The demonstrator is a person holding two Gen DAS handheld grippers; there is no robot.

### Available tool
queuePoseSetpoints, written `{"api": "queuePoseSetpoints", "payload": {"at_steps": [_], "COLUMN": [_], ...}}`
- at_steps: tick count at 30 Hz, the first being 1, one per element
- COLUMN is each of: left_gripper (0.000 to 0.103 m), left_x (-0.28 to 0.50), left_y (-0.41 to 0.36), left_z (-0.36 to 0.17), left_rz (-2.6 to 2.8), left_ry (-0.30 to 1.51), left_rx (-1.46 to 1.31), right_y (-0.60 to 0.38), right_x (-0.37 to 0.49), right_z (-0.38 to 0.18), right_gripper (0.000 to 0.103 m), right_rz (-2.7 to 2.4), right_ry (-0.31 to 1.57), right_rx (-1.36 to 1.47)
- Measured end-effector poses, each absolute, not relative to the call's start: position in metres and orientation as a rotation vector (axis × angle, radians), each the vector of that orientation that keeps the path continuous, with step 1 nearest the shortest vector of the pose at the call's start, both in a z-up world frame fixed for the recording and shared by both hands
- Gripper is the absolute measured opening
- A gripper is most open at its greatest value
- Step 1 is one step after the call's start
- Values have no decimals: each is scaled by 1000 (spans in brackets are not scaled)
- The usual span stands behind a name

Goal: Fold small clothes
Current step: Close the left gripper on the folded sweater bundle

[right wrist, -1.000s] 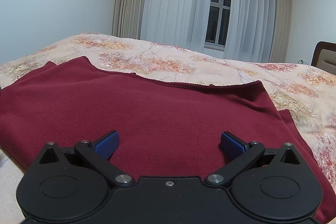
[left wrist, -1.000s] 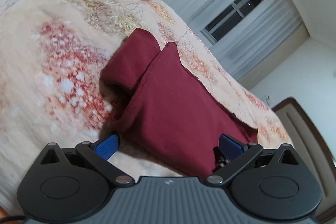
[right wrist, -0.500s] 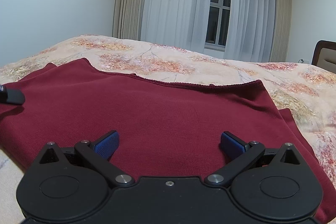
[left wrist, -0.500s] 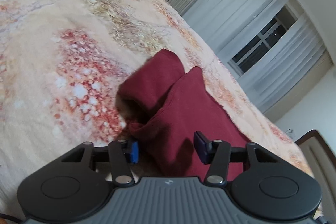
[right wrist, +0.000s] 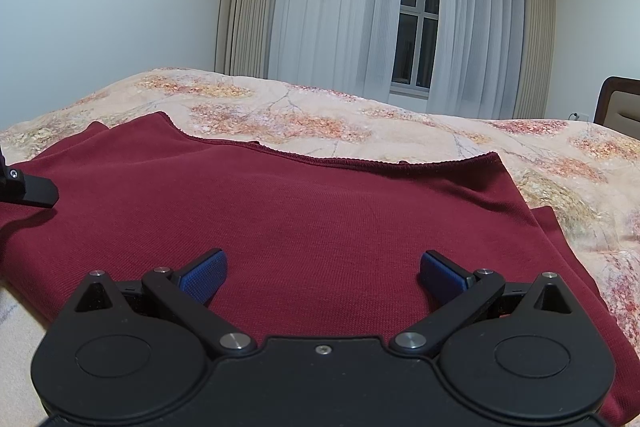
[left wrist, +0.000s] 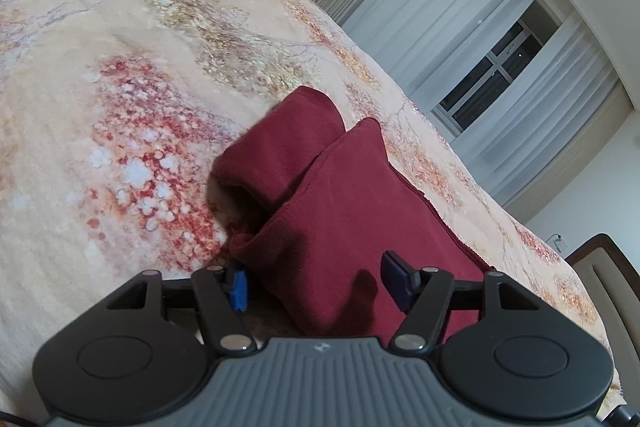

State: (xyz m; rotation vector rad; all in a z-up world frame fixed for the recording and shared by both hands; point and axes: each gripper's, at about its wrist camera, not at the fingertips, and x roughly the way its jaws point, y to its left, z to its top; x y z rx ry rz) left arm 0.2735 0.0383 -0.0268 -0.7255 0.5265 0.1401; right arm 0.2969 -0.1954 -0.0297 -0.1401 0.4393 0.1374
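While the maroon garment [right wrist: 320, 219] lies flat on the floral bedspread [right wrist: 400, 123], the right gripper [right wrist: 323, 277] hovers wide above its near edge; the left gripper [left wrist: 316, 285] is opening, cloth corner between its pads, unpressed.

We found the garment [right wrist: 320, 219] lying flat on the bedspread [right wrist: 420, 131], its sleeve [left wrist: 280, 147] at the left end. Behind the bed stood the curtained window [right wrist: 416, 27], the headboard [right wrist: 620, 103] off to our right
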Motion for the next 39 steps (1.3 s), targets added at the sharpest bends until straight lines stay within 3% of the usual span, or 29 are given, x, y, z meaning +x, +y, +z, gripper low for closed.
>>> {"api": "queuePoseSetpoints", "payload": {"at_steps": [31, 33, 35, 39], "left_gripper": [76, 73, 58, 45], "left_x": [280, 280, 279, 279], "left_y": [45, 47, 48, 53], "left_z": [-26, -25, -24, -25], "left_rz": [135, 143, 169, 186], "left_ry": [545, 544, 539, 540], "left_rx": [-758, -764, -755, -756], "right_y": [-196, -199, -200, -202], "right_x": [297, 297, 298, 298], "right_z": [-29, -29, -28, -28], "right_gripper": [103, 103, 103, 103], "right_rz": [141, 147, 152, 155], "right_ry": [441, 442, 444, 442], "right_rx": [-131, -120, -109, -101]}}
